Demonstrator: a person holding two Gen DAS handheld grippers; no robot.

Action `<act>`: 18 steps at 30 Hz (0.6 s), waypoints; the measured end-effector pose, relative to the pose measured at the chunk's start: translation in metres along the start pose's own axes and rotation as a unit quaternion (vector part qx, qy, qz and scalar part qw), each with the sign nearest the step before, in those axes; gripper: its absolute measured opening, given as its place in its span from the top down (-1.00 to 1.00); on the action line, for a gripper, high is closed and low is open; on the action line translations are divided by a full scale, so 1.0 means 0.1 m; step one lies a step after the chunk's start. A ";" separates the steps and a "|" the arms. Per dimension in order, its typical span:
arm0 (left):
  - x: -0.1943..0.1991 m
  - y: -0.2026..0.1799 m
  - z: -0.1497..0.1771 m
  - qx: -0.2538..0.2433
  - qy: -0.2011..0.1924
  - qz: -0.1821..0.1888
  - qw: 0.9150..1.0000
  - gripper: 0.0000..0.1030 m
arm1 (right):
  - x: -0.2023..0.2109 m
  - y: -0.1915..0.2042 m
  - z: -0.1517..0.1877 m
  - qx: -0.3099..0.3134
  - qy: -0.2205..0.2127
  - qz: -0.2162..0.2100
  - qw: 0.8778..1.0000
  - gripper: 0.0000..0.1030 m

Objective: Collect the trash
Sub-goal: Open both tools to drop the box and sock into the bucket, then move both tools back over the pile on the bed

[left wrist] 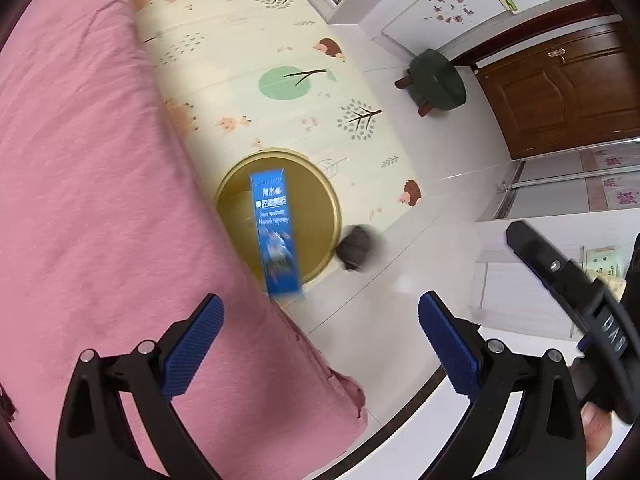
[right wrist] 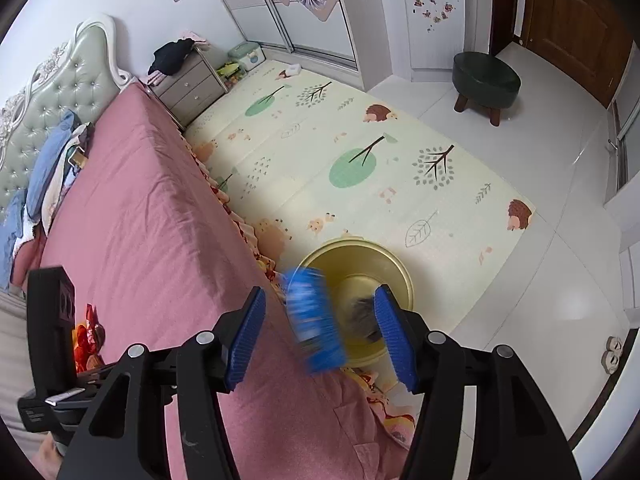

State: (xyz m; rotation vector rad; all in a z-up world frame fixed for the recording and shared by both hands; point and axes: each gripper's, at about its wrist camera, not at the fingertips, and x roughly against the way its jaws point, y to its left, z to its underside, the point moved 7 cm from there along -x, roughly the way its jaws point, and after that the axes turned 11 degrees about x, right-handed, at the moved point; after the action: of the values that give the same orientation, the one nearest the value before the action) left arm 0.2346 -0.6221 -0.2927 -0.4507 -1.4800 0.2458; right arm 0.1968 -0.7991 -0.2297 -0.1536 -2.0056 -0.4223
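Observation:
A blue nasal-spray box (left wrist: 275,236) is in mid-air, blurred, over a gold basin (left wrist: 236,208) on the play mat beside the bed. It also shows in the right wrist view (right wrist: 314,320), between my open fingers but untouched. A dark grey wad (left wrist: 354,246) is blurred in the air at the basin's rim; in the right wrist view (right wrist: 362,312) it sits over the basin (right wrist: 360,256). My left gripper (left wrist: 320,340) is open and empty above the bed's corner. My right gripper (right wrist: 320,336) is open and empty; it also shows in the left wrist view (left wrist: 560,272).
The pink bed (right wrist: 152,240) fills the left. Red and orange wrappers (right wrist: 88,336) lie on it near the left device. A green stool (right wrist: 486,74) stands on the white tiles by the brown door (right wrist: 572,20). A nightstand (right wrist: 188,84) stands at the bed's head.

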 end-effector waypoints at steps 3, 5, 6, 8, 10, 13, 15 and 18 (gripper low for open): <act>0.09 0.11 0.01 0.003 -0.006 -0.005 1.000 -0.89 | -0.02 0.09 -0.01 0.007 0.003 -0.011 1.000 -0.09; 0.21 0.23 0.06 0.007 -0.013 -0.008 1.000 -0.89 | -0.04 0.22 0.01 0.019 0.007 -0.019 1.000 -0.09; 0.26 0.29 0.08 0.009 -0.016 -0.009 1.000 -0.89 | -0.05 0.27 0.01 0.022 0.009 -0.021 0.999 -0.09; 0.35 0.40 0.11 0.018 -0.020 -0.006 1.000 -0.89 | -0.06 0.46 0.04 0.033 0.012 -0.033 0.999 -0.08; 0.50 0.56 0.15 0.026 -0.028 -0.007 0.999 -0.89 | -0.07 0.65 0.05 0.046 0.017 -0.042 0.998 -0.07; 0.69 0.78 0.19 0.040 -0.044 -0.008 0.998 -0.89 | -0.07 0.92 0.08 0.063 0.022 -0.057 0.996 -0.08; 0.82 0.94 0.22 0.047 -0.053 -0.012 0.997 -0.89 | -0.06 1.17 0.11 0.079 0.025 -0.069 0.994 -0.07; 1.01 1.21 0.30 0.065 -0.064 -0.014 0.996 -0.89 | -0.05 1.55 0.15 0.103 0.029 -0.091 0.990 -0.07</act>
State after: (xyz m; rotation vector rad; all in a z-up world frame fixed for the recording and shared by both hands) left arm 0.2278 -0.4670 -0.2538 -0.3139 -1.5838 0.3518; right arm 0.2312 -0.6492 -0.2049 0.1686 -1.9979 -0.3277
